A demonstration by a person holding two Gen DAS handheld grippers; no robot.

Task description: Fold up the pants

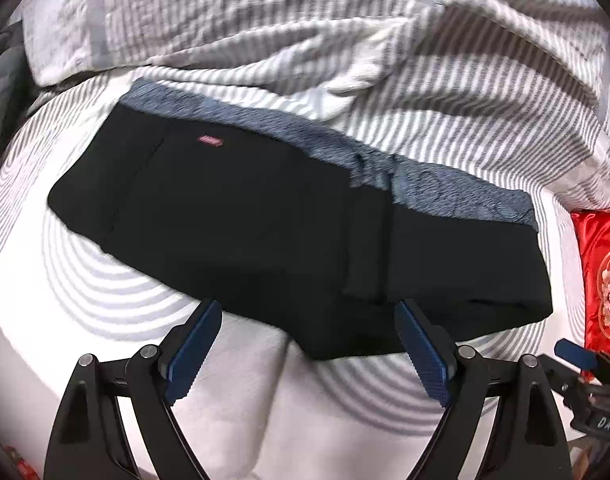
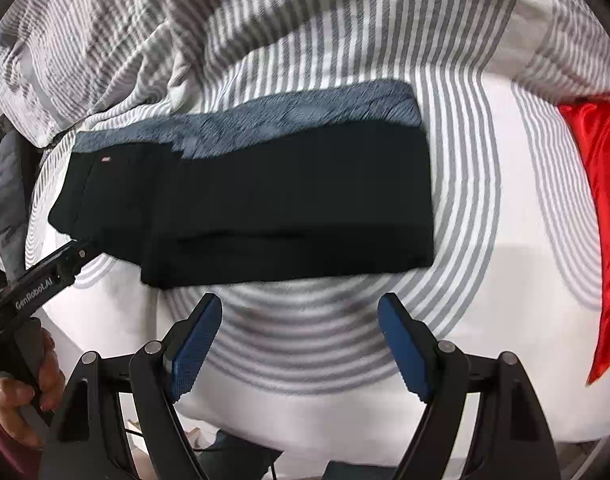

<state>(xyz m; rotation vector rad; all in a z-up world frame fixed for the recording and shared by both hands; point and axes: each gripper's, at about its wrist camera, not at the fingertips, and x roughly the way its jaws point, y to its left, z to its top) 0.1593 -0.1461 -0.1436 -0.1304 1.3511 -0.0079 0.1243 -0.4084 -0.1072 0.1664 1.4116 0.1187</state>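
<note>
Both claws, left claw [image 1: 307, 312] and right claw [image 2: 299, 308], gape empty above the pants [image 1: 265, 220].

Black left gripper [image 1: 308, 312] with blue ribbed pads, silver pivot pins, hand [image 2: 23, 384] in maroon sleeve

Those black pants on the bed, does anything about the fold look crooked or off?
Slightly. The black pants are folded unevenly: the blue fleecy lining shows along the far edge, and the layers at the near-left corner sit stepped rather than flush.
</note>
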